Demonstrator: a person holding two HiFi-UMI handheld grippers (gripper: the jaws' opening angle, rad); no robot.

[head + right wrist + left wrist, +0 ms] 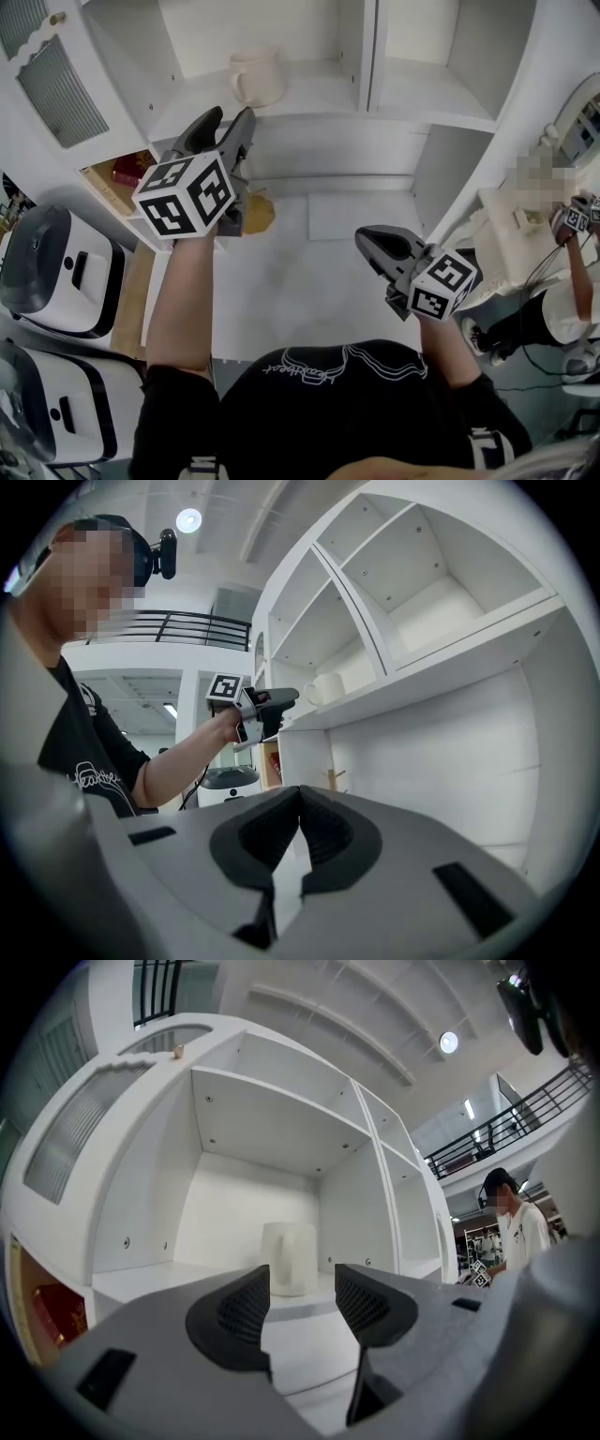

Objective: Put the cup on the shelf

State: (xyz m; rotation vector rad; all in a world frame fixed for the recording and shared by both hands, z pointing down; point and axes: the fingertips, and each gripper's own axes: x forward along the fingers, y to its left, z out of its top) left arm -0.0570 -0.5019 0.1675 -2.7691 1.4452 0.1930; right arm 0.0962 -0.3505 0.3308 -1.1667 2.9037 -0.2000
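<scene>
The left arm (pixel 178 281) reaches up toward the white shelf (pixel 328 94). The right gripper (pixel 367 240) hangs low over the white counter (pixel 300 281), jaws closed on nothing. The left gripper (pixel 230 117) has its jaws wide apart and empty. The cup (pixel 255 75) stands upright on the shelf, just past it.

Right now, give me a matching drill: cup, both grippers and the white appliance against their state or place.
Things:
1. cup
2. left gripper
3. right gripper
4. white appliance

States or places:
A. jaws together, nothing between them
B. down at the far left of the head view
C. upright on the shelf, untouched
D. jaws apart, empty, facing the cup

Pairs: 1-C, 2-D, 3-A, 4-B
</scene>
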